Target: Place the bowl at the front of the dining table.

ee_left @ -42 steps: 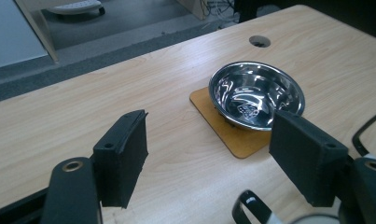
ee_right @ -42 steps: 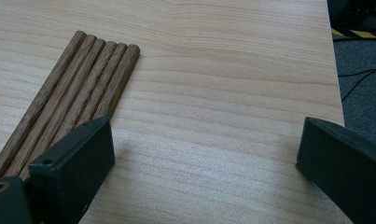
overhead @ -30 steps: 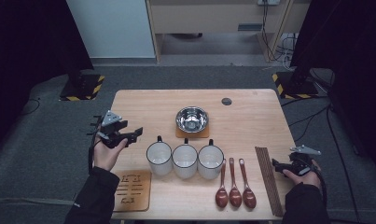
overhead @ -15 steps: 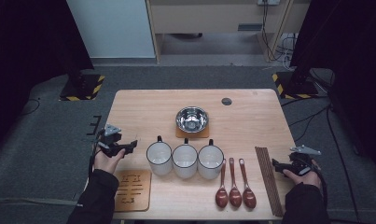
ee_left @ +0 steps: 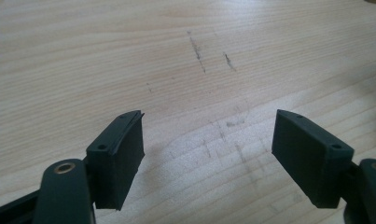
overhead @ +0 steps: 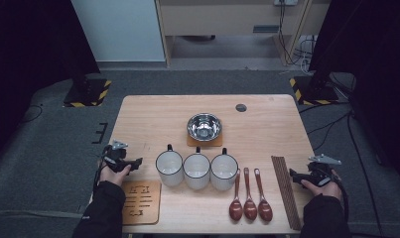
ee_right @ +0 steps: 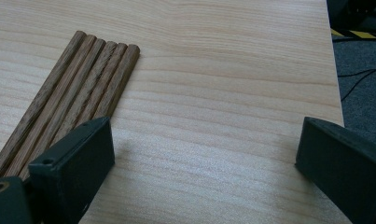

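In the high view the left gripper [overhead: 134, 162] hovered at the table's [overhead: 267, 119] lower left, beside the mugs [overhead: 197, 169]. The right gripper [ee_right: 204, 163], jaws spread, sat beside the chopsticks [ee_right: 78, 88]. The left gripper view showed spread jaws over scratched wood.

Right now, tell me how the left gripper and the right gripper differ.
The left gripper sits beside the cups, just above the wooden trivet; the right gripper sits at the table's other edge beside the chopsticks. The left gripper's view looks onto bare, scuffed table; the right gripper's takes in the chopstick ends. Both have jaws spread wide, holding nothing.
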`<action>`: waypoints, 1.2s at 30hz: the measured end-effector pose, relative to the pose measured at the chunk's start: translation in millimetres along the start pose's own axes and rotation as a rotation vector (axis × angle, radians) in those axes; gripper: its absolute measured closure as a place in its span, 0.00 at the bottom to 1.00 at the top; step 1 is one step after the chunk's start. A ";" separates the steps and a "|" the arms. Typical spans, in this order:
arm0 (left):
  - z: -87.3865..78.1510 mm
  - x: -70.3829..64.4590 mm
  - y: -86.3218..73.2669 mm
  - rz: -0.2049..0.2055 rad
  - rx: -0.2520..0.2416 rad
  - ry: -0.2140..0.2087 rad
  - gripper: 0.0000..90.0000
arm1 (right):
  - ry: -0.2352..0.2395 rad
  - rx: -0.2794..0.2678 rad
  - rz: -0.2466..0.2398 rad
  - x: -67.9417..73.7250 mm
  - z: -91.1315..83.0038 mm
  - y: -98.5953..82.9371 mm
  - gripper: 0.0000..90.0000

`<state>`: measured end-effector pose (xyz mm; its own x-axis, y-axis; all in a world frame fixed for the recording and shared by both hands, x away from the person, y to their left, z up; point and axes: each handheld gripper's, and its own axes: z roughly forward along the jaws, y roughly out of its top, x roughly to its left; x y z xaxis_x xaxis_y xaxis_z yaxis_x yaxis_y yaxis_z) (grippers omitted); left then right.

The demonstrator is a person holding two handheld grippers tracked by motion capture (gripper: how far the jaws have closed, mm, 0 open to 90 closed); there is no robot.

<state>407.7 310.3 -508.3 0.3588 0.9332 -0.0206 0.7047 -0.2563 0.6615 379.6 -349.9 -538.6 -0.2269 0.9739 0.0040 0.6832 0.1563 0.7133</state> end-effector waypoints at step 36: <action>15.2 -1.0 -24.9 0.000 -0.060 0.030 0.05 | 0.021 -0.126 -0.060 24.6 -42.5 22.6 0.31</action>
<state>399.1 311.9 -536.1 0.3400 0.9404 0.0014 0.6666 -0.2421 0.7050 359.9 -329.4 -492.6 -0.2797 0.9597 -0.0276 0.5754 0.1906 0.7953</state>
